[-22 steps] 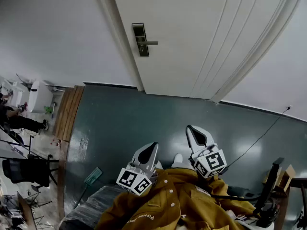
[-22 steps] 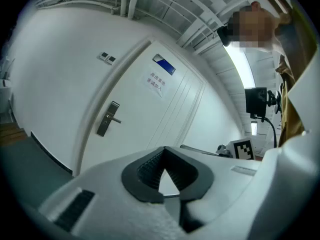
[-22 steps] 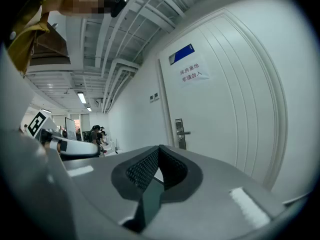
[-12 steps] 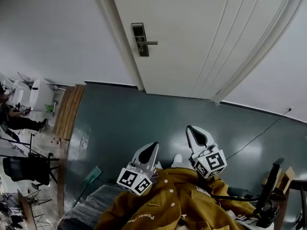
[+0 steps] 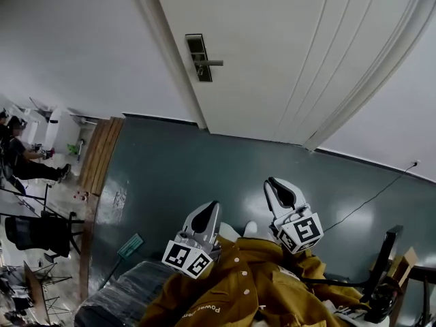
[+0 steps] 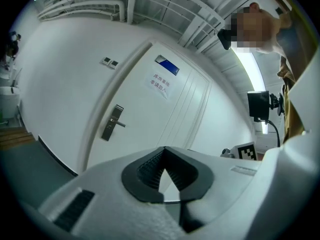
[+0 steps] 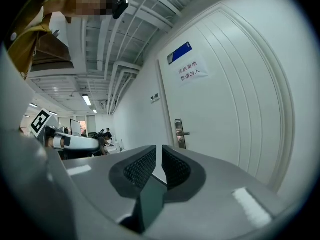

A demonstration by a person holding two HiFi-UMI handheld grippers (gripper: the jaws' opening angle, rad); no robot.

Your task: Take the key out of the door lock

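The white door (image 5: 286, 53) is closed, with a dark lock plate (image 5: 199, 58) and a lever handle (image 5: 210, 63) near its left edge. The plate also shows small in the left gripper view (image 6: 112, 122) and the right gripper view (image 7: 179, 133). At this distance I cannot make out a key. Both grippers hang low by my yellow jacket, far from the door. My left gripper (image 5: 208, 211) has its tips touching and holds nothing. On my right gripper (image 5: 275, 187) the pads stand a narrow slit apart, empty.
Teal floor (image 5: 204, 169) lies between me and the door. A wooden strip (image 5: 99, 162) runs at the left, with chairs (image 5: 41, 234) and seated people beyond. A cable (image 5: 371, 196) crosses the floor at the right, near a black stand (image 5: 385, 264).
The left gripper has sunk slightly down and to the left. The right gripper and the door look the same.
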